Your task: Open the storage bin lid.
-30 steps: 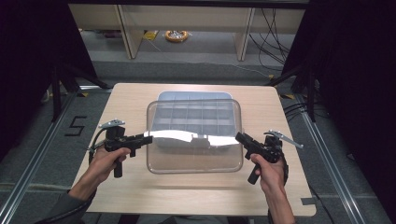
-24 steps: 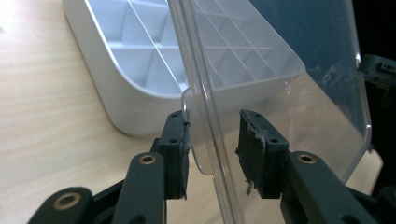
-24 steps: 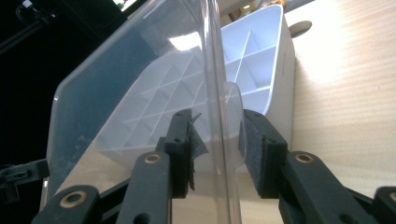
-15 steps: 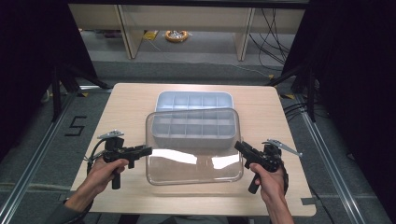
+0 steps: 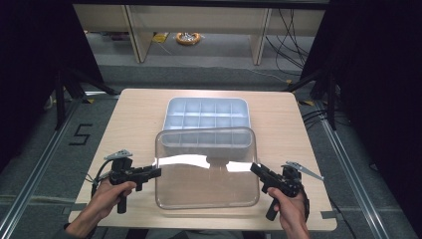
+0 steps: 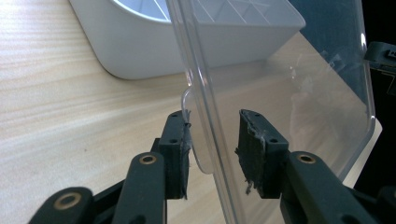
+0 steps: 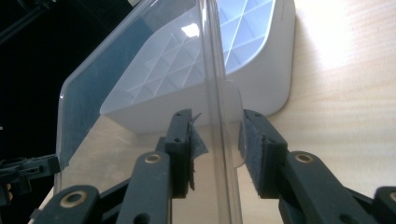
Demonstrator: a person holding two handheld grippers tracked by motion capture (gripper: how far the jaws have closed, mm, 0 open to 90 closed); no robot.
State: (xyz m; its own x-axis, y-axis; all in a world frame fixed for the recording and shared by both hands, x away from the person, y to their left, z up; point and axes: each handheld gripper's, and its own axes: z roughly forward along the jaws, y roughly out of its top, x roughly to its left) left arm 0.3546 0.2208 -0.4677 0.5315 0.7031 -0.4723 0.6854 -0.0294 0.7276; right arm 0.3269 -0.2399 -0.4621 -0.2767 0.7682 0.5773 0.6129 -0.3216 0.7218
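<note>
Clear plastic lid (image 5: 206,169) being pinched at opposite side tabs: left gripper (image 5: 155,172) and right gripper (image 5: 255,169) both clamping its rim. Lid hanging above table's (image 5: 139,114) near half, overlapping near edge of white compartment tray (image 5: 206,113).

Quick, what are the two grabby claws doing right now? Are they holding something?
Left gripper: closed on the left edge of the clear lid.
Right gripper: closed on the lid's right edge.

Clear lid (image 5: 206,172) veils the white tray's (image 5: 206,115) near edge; yellow floor object (image 5: 188,38) unidentifiable.
</note>
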